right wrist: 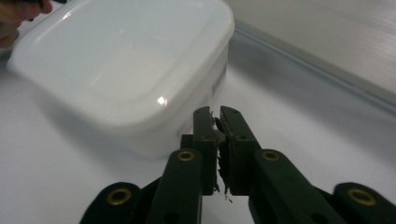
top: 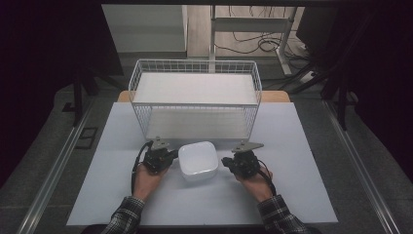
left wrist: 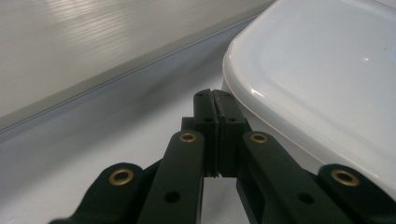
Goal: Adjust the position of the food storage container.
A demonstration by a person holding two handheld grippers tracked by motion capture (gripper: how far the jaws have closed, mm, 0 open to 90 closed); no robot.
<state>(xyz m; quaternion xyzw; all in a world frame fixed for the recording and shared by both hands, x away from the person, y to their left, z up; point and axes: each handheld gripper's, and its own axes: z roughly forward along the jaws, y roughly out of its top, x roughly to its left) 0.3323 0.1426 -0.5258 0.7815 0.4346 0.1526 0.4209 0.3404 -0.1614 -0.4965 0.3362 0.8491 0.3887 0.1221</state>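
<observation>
Covering the table is one pale sheet point(top: 292, 195), light bluish-white and matte, with a strip of wooden tabletop point(top: 275, 96) showing behind it. Grey floor runs both sides, with a metal rail point(top: 53, 170) along the left one. Behind stand a white desk frame point(top: 253, 24), loose cables point(top: 263, 46) on wooden flooring, and dark surroundings.

Counts: one white wire basket point(top: 195, 66) with two flat shelves, at the far middle of the sheet. One white lidded square container point(top: 197, 160) sits just in front of the basket, between the two grippers.

Left gripper point(top: 169, 156): jaws clenched together, nothing between them, tips just beside the container's left edge. Right gripper point(top: 226, 162): jaws pressed together on nothing, near the container's right side, slightly apart from it. Two hands and two plaid sleeves point(top: 125, 219) enter from the bottom.
</observation>
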